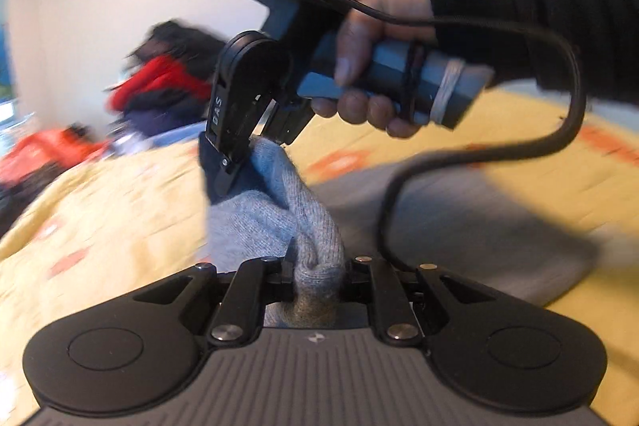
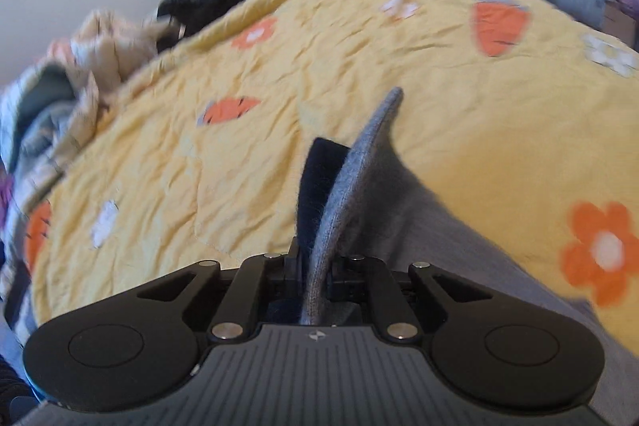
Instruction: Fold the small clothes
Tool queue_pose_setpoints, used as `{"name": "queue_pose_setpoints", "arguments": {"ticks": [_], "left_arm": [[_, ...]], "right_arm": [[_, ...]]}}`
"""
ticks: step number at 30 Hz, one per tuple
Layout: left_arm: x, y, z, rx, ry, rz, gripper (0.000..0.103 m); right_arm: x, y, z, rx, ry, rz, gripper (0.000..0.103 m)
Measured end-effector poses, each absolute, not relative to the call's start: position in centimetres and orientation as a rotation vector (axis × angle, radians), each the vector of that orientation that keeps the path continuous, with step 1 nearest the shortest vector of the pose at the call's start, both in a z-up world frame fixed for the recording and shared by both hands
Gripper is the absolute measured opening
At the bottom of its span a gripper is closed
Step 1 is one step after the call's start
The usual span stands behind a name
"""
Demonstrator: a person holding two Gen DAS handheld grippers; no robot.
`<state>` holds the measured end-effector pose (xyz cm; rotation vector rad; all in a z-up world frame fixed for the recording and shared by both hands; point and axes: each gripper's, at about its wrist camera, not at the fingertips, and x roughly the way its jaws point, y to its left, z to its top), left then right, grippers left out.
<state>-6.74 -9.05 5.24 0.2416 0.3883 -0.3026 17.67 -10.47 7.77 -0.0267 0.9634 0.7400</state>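
While clamped: two grippers (image 1: 315,276) (image 2: 315,276), one garment (image 1: 279,218).

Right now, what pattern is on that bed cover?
The bed cover is yellow with orange and white flowers, clearest in the right wrist view.

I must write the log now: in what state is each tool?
Left tool: closed on the grey garment.
Right tool: closed on the same grey garment.

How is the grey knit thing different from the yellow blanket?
The grey knit garment is plain, while the yellow blanket has orange and white flowers. The garment is lifted and bunched, pinched by the left gripper and right gripper; the blanket lies spread out. The garment looks fuzzy, the blanket crinkled. Both are soft cloth.
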Motion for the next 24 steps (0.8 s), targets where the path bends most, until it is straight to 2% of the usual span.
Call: {"name": "queue_pose_setpoints", "arguments": {"ticks": [4, 8, 14, 16, 17, 18, 19, 20, 21, 22, 23, 24], "left_arm": [[-6.6, -13.8, 5.0, 0.232, 0.395, -0.472, 0.014], [-6.7, -18.4, 3.2, 0.267, 0.437, -0.581, 0.014], [-4.9, -21.3, 1.2, 0.32, 0.512, -0.587, 0.014], [-5.2, -21.6, 1.7, 0.317, 0.5, -0.616, 0.017], [-5.6, -21.6, 1.8, 0.317, 0.488, -0.645, 0.021], [-6.2, -20.8, 2.0, 0.326, 0.465, -0.675, 0.025], [-6.9, -19.5, 2.3, 0.337, 0.428, -0.695, 0.027], [-8.1, -18.2, 2.4, 0.353, 0.385, -0.701, 0.036], [-9.1, -16.9, 2.5, 0.371, 0.343, -0.696, 0.043], [-10.1, -15.4, 2.6, 0.386, 0.297, -0.688, 0.064], [-11.4, -14.2, 2.5, 0.403, 0.253, -0.677, 0.079], [-12.3, -13.3, 2.4, 0.431, 0.225, -0.666, 0.081]], "right_arm": [[15.0, -21.4, 8.5, 0.111, 0.923, 0.632, 0.017], [13.1, -29.8, 5.7, 0.209, 0.951, 0.487, 0.017], [12.2, -33.0, 1.2, 0.332, 0.916, 0.457, 0.017], [12.2, -33.4, 0.8, 0.383, 0.882, 0.452, 0.023], [12.2, -33.8, 0.7, 0.424, 0.865, 0.443, 0.03], [12.1, -34.7, 0.6, 0.474, 0.852, 0.437, 0.043], [11.8, -35.6, 0.7, 0.531, 0.831, 0.433, 0.051], [11.2, -36.8, 1.0, 0.592, 0.799, 0.421, 0.064], [10.2, -37.7, 1.3, 0.636, 0.763, 0.406, 0.066], [9.1, -38.6, 1.9, 0.659, 0.727, 0.403, 0.066], [7.9, -39.3, 2.4, 0.672, 0.694, 0.403, 0.066], [6.6, -40.0, 3.0, 0.678, 0.669, 0.4, 0.066]]}}
